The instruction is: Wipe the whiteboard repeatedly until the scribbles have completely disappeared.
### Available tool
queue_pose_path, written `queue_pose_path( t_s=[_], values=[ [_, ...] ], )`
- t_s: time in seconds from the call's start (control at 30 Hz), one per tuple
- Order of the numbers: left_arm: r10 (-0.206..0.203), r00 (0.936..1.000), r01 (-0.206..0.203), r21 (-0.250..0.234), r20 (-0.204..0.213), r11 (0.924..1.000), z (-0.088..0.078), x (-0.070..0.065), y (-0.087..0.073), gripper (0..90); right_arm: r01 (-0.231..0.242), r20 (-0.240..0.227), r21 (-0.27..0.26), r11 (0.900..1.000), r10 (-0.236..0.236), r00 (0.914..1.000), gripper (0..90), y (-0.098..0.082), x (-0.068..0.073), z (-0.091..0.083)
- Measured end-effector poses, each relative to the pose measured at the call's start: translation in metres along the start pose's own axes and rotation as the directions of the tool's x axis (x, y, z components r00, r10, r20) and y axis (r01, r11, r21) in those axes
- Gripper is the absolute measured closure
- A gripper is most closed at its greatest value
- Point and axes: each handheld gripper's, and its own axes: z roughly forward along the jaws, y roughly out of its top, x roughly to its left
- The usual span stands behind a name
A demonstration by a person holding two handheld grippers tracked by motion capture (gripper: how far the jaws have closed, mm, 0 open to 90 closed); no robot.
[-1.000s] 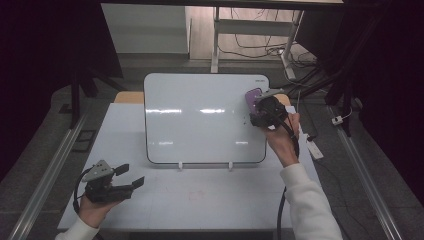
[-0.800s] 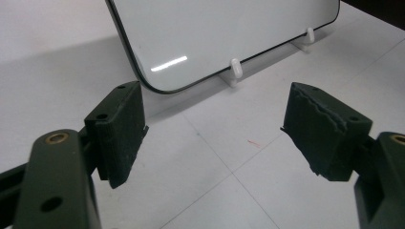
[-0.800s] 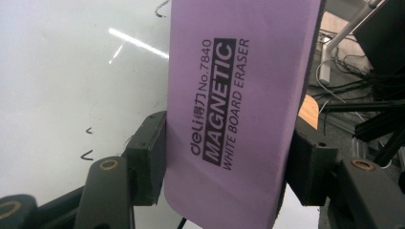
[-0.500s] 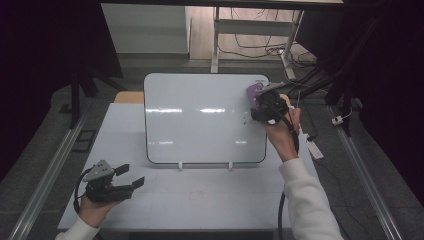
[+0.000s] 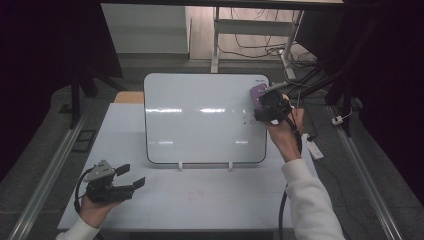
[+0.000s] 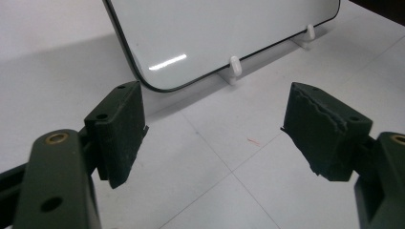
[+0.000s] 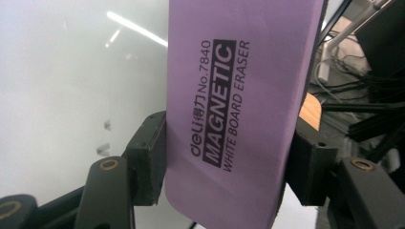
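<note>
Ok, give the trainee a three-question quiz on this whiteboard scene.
1. What does the right tool grip?
2. True or false: the left tool holds a marker.
3. Where on the whiteboard is the eraser? A) upper right edge B) lower left corner C) centre

Key:
1. The purple eraser, clamped between both jaws.
2. False. Its jaws stand open over the table with nothing between them.
3. A
</note>
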Motion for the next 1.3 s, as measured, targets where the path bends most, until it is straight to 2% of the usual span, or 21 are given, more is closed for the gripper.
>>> queue_pose_path(
  t_s=[0.03, 0.07, 0.17, 0.2, 0.23, 0.33, 0.37, 0.43, 0.57, 0.7, 0.77, 0.83, 0.9, 0.97, 1.0, 1.03, 1.07, 1.17, 1.23, 1.3],
  values=[
    [0.000, 1.0000, 0.000, 0.000, 0.000, 1.0000, 0.000, 0.000, 0.000, 23.2, -0.005, -0.004, 0.003, 1.000, 0.005, 1.0000, 39.8, 0.003, 0.000, 0.001],
    [0.000, 1.0000, 0.000, 0.000, 0.000, 1.0000, 0.000, 0.001, 0.000, 23.2, 0.010, -0.003, 0.006, 1.000, -0.010, 0.9999, 39.8, 0.004, 0.004, 0.002],
    [-0.008, 1.0000, 0.008, 0.000, 0.000, 1.0000, 0.000, 0.003, -0.001, 23.2, 0.088, 0.004, 0.031, 0.996, -0.089, 0.9961, 39.8, 0.004, 0.022, 0.004],
    [-0.009, 1.0000, 0.009, 0.000, 0.000, 1.0000, 0.000, 0.003, -0.001, 23.1, 0.099, 0.014, 0.031, 0.995, -0.099, 0.9950, 39.8, 0.003, 0.023, 0.003],
    [-0.009, 1.0000, 0.009, -0.001, -0.001, 1.0000, -0.001, 0.003, -0.001, 23.1, 0.088, 0.021, 0.030, 0.996, -0.088, 0.9959, 39.8, 0.002, 0.022, 0.002],
    [-0.006, 1.0000, 0.006, -0.005, -0.003, 1.0000, -0.002, 0.002, -0.001, 23.2, 0.004, 0.055, 0.022, 1.000, -0.005, 0.9985, 39.8, -0.004, 0.002, -0.002],
    [-0.005, 1.0000, 0.005, -0.007, -0.001, 1.0000, -0.003, 0.002, -0.001, 23.2, -0.005, 0.054, 0.032, 0.999, 0.004, 0.9985, 39.8, -0.008, -0.003, -0.003],
    [-0.006, 1.0000, 0.006, -0.006, 0.001, 1.0000, -0.002, 0.002, 0.000, 23.2, -0.003, 0.052, 0.044, 0.999, 0.000, 0.9987, 39.8, -0.018, -0.003, -0.003],
    [-0.002, 1.0000, 0.002, 0.001, 0.003, 1.0000, 0.000, 0.002, 0.000, 23.1, 0.085, 0.027, 0.086, 0.993, -0.088, 0.9958, 39.9, -0.044, 0.020, 0.003],
    [0.003, 1.0000, -0.003, -0.002, 0.005, 1.0000, 0.001, -0.001, 0.001, 23.2, 0.124, 0.013, 0.088, 0.988, -0.125, 0.9920, 39.9, -0.059, 0.036, 0.005],
    [0.004, 1.0000, -0.004, -0.001, 0.007, 1.0000, 0.002, -0.001, 0.001, 23.2, 0.115, 0.028, 0.081, 0.990, -0.118, 0.9926, 39.9, -0.057, 0.032, 0.003],
    [0.005, 1.0000, -0.005, 0.002, 0.007, 1.0000, 0.002, -0.001, 0.001, 23.1, 0.069, 0.042, 0.059, 0.996, -0.072, 0.9965, 39.9, -0.052, 0.022, 0.000],
    [0.004, 1.0000, -0.004, 0.000, 0.006, 1.0000, 0.001, 0.000, 0.001, 23.2, 0.056, 0.041, 0.052, 0.997, -0.058, 0.9975, 39.9, -0.049, 0.020, 0.000],
    [0.001, 1.0000, -0.001, -0.006, 0.005, 1.0000, 0.000, 0.001, 0.001, 23.2, 0.087, 0.020, 0.059, 0.994, -0.088, 0.9959, 39.9, -0.051, 0.030, 0.003],
    [-0.002, 1.0000, 0.002, -0.006, 0.004, 1.0000, 0.000, 0.001, 0.001, 23.2, 0.138, 0.003, 0.065, 0.988, -0.139, 0.9903, 39.9, -0.058, 0.050, 0.007],
    [-0.004, 1.0000, 0.004, -0.006, 0.005, 1.0000, 0.000, 0.002, 0.001, 23.2, 0.138, 0.003, 0.065, 0.988, -0.139, 0.9903, 39.9, -0.058, 0.050, 0.007],
    [-0.005, 1.0000, 0.005, -0.005, 0.005, 1.0000, 0.000, 0.002, 0.001, 23.2, 0.168, -0.027, 0.067, 0.984, -0.166, 0.9857, 39.9, -0.064, 0.065, 0.009],
    [0.002, 1.0000, -0.002, -0.004, 0.007, 1.0000, 0.000, 0.000, 0.001, 23.2, 0.176, -0.033, 0.070, 0.982, -0.174, 0.9843, 39.9, -0.062, 0.068, 0.009],
    [0.006, 1.0000, -0.006, -0.005, 0.008, 1.0000, 0.000, -0.001, 0.002, 23.2, 0.164, -0.022, 0.069, 0.984, -0.163, 0.9864, 39.9, -0.060, 0.065, 0.008],
    [0.007, 1.0000, -0.007, -0.007, 0.006, 1.0000, 0.000, -0.001, 0.002, 23.2, 0.137, 0.004, 0.059, 0.989, -0.138, 0.9904, 39.9, -0.053, 0.054, 0.006]
  ],
)
